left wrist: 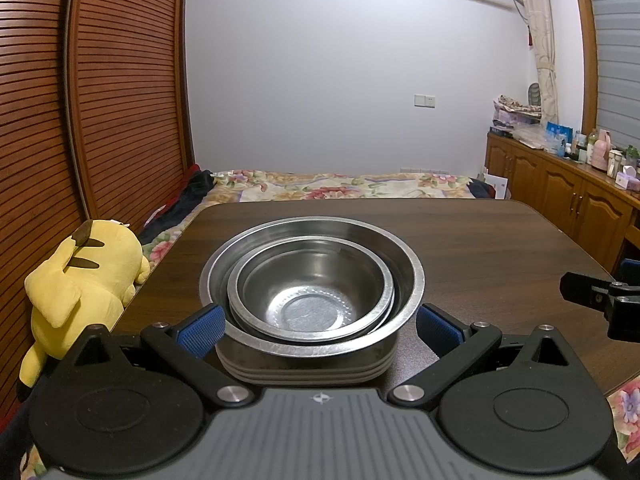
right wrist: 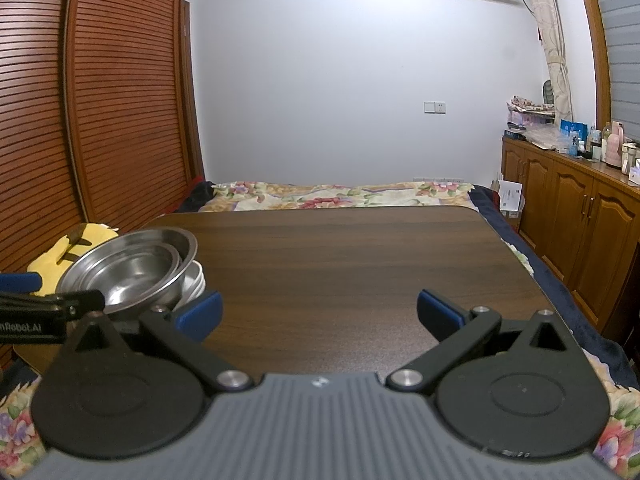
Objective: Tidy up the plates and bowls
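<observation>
Bedroom w/ slatted wardrobe doors, white wall, floral bed behind; dark wood table [right wrist: 360,256] carries everything. Task stack sits toward the table's left edge, nearer the front than the far edge: steel bowls [left wrist: 312,280] nested, at least 3 rims showing, resting on pale plates [left wrist: 304,368] stacked underneath. Judgement: bowls light, stiff, slick metal w/ thin flared rims; plates heavier, prob. breakable; whole pile could slide or tip if lifted by one bowl. Best hold likely low, across the plate stack's sides, or pinch one bowl rim at a time. Left gripper [left wrist: 318,328] spread wide, blue pads [left wrist: 202,330] flanking the stack near bowl-rim level, just beside it; contact can't be told. Right gripper [right wrist: 320,312] also spread, empty, over bare table well right of the stack. Yellow plush [left wrist: 80,280] off the left edge.
</observation>
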